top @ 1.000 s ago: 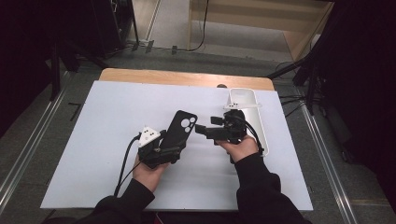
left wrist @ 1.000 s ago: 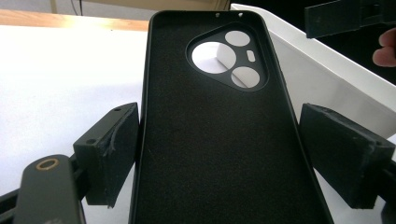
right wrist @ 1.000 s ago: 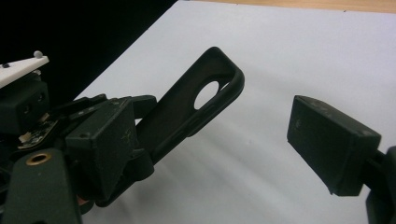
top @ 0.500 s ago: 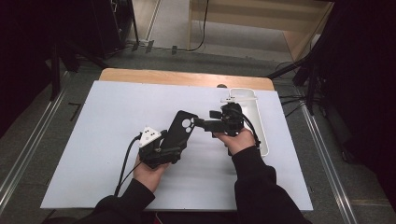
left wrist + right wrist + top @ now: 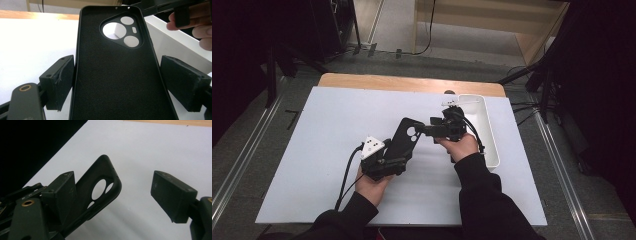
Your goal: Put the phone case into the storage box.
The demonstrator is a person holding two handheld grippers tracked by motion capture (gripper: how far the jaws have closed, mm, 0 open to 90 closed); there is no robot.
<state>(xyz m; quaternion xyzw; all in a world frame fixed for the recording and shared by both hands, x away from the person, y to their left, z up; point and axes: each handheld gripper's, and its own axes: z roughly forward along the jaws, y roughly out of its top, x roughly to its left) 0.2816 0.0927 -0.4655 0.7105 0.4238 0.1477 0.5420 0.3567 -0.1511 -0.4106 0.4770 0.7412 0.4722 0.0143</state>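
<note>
A black phone case (image 5: 406,137) with a triangular camera cut-out is held tilted above the white table. My left gripper (image 5: 398,157) is shut on its lower half. In the left gripper view the case (image 5: 112,75) runs up between both pads (image 5: 60,82), its inner side facing the camera. My right gripper (image 5: 426,131) points left at the case's top end and is wide open. In the right gripper view (image 5: 117,193) the case's camera corner (image 5: 86,188) sits just beside the left jaw, far from the right one.
A long white tray (image 5: 490,135) stands at the table's right side, just behind my right hand; its wall (image 5: 175,42) also appears in the left gripper view. The white table top (image 5: 337,130) spreads to the left. A wooden edge (image 5: 377,82) borders the far side.
My right gripper has shifted slightly away from me and to the left, closing in on the case's top end. The left gripper and the case have barely moved.
</note>
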